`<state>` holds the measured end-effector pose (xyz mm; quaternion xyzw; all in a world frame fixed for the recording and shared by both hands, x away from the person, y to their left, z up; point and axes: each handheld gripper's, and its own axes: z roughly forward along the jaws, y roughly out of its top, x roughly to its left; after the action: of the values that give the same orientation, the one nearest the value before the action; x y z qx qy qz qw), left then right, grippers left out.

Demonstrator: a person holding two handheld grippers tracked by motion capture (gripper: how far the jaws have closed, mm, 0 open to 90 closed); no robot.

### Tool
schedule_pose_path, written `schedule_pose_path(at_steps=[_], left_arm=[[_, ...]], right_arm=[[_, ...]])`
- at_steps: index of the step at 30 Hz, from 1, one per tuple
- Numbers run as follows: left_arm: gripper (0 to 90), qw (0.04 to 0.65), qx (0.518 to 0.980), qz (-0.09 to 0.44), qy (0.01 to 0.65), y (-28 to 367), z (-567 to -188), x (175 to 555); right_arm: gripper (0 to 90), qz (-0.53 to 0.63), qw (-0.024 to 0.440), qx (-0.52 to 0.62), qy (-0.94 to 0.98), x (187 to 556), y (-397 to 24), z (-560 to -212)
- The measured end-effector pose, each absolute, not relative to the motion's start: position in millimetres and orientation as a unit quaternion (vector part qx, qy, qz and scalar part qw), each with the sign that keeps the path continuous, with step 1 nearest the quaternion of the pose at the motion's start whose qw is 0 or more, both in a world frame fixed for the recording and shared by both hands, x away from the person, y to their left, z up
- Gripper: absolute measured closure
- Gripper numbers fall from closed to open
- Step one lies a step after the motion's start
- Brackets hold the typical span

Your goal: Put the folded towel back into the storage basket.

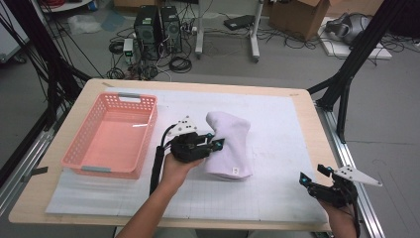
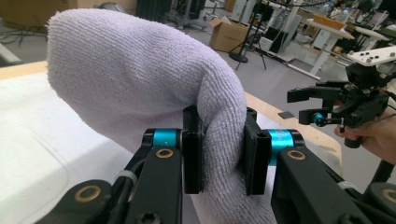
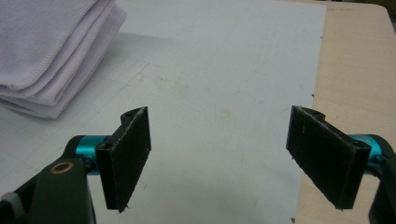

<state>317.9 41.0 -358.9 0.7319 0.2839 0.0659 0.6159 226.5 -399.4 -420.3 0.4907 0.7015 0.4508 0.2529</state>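
Because the left hand-held gripper point(image 2: 219, 154) pinches just one bunched fold of the folded towel point(image 1: 229, 144), its layers may unfold before reaching the basket point(image 1: 111, 134) at nine o'clock, while the right hand-held gripper point(image 3: 219, 158) idles released.

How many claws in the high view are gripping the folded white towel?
1. The left claw pinches the towel at mid-table, beside the pink basket. The right claw stands open near the table's right edge, holding nothing.
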Motion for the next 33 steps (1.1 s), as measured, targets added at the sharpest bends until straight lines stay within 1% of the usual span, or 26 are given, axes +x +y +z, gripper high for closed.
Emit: schedule_pose_path(at_steps=[12, 33], left_arm=[[73.8, 0.623, 0.722, 0.087, 0.288, 60.2, -348.7, 316.3], [73.7, 0.635, 0.712, 0.103, 0.281, 90.0, -334.5, 314.5]], right_arm=[[20.9, 0.46, 0.25, 0.489, 0.698, 226.4, -399.2, -419.1], [20.9, 0.459, 0.248, 0.484, 0.703, 228.7, -392.0, -417.6]])
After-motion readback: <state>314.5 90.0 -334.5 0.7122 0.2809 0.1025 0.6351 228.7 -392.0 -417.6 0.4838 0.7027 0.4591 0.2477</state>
